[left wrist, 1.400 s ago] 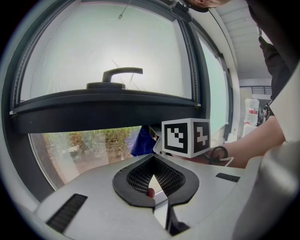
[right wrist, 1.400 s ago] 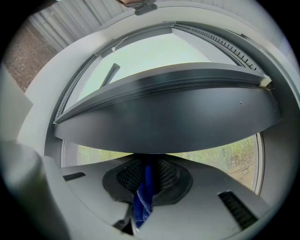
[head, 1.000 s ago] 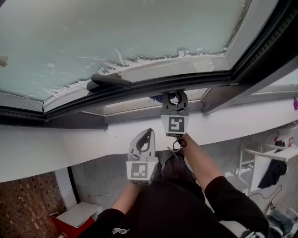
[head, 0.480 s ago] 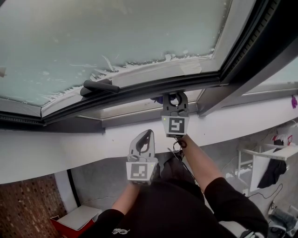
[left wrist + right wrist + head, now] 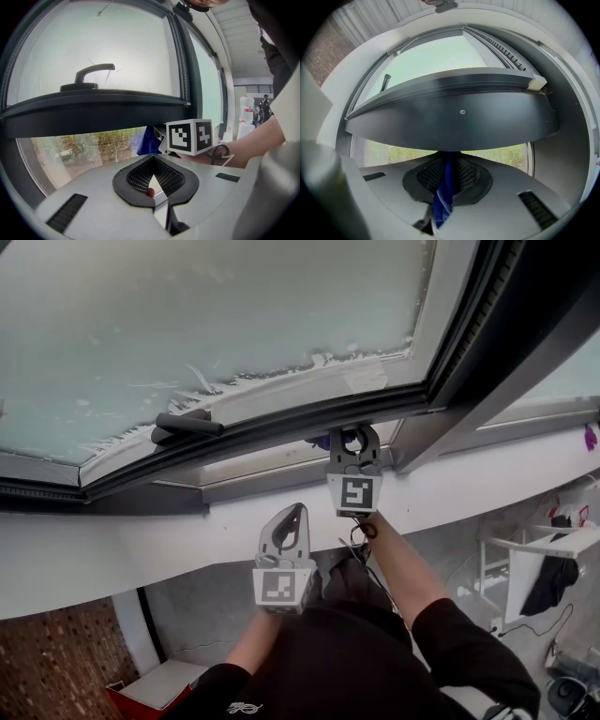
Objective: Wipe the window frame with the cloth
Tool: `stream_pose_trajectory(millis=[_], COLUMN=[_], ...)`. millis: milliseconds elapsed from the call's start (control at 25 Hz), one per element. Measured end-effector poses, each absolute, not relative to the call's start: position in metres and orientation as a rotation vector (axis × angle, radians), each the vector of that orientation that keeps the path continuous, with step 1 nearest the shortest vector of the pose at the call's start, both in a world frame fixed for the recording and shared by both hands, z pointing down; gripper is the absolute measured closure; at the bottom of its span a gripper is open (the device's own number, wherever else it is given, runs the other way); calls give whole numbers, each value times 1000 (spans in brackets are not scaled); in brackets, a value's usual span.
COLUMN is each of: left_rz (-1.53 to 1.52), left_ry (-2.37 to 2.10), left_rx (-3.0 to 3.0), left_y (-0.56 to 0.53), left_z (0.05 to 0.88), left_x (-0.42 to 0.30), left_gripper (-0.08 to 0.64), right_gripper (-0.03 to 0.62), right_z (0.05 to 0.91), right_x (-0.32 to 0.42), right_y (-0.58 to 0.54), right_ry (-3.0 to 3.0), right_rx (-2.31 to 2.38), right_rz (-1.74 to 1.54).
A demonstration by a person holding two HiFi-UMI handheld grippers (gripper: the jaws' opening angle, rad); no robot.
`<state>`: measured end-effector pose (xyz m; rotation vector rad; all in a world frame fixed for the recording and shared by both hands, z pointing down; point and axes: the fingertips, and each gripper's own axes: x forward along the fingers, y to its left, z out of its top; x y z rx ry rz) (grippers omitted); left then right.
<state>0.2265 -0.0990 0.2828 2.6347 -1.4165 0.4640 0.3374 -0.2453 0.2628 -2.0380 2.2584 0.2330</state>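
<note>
The right gripper (image 5: 353, 439) is clamped on the blue cloth (image 5: 444, 190). In the right gripper view the fabric runs up between the closed pads (image 5: 464, 176) and meets the underside of the dark window frame (image 5: 454, 122) at 12 o'clock. In the head view a bit of blue cloth (image 5: 314, 439) peeks out at the gripper's 9 o'clock, tucked beneath the sash's lower rail (image 5: 281, 423).

The left gripper (image 5: 292, 518) hangs at 7 o'clock from the right one, just below the white sill (image 5: 141, 531). In the left gripper view the left gripper (image 5: 153, 174) has its jaws drawn together with nothing between them. The right gripper's marker cube (image 5: 190, 136) sits at 1 o'clock, with the cloth (image 5: 147, 140) beside it.

Against a second ago, the right gripper sits farther along the rail. The black handle (image 5: 187, 423), at its 9 o'clock, is now more widely separated from it. The sash's right corner (image 5: 427, 399), at 2 o'clock, has drawn nearer. The left gripper keeps nearly the same place under the sill.

Beyond the rail at 12 o'clock is the frosted pane (image 5: 216, 306), with ragged white residue along its lower edge. A red box (image 5: 131, 701) is on the floor at 7 o'clock, and a white rack (image 5: 544, 545) at 4 o'clock.
</note>
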Motion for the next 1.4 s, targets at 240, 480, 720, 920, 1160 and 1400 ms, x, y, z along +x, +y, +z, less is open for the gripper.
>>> stream_pose_trajectory(millis=[240, 480, 720, 920, 1160, 1400], left_rz=[460, 458, 450, 447, 465, 464], left_ry=[-1406, -1386, -1369, -1368, -1357, -1346], left_rx=[2643, 2644, 2657, 2658, 2666, 2661], left_y=[-101, -104, -105, -108, -108, -109], left_z=[285, 286, 287, 287, 289, 289], left_x=[233, 245, 256, 262, 267, 274], left_gripper=[557, 556, 556, 555, 556, 556], right_gripper=[571, 571, 571, 571, 569, 570], right_z=[267, 268, 269, 269, 270, 271], right_x=[351, 364, 377, 385, 394, 409], right_y=[-244, -244, -244, -244, -243, -241], right_ry=[2252, 2243, 2234, 2235, 2222, 2190], right_rx=[-2070, -2091, -2111, -2138, -2183, -2238], right_rz=[233, 227, 221, 244, 260, 262])
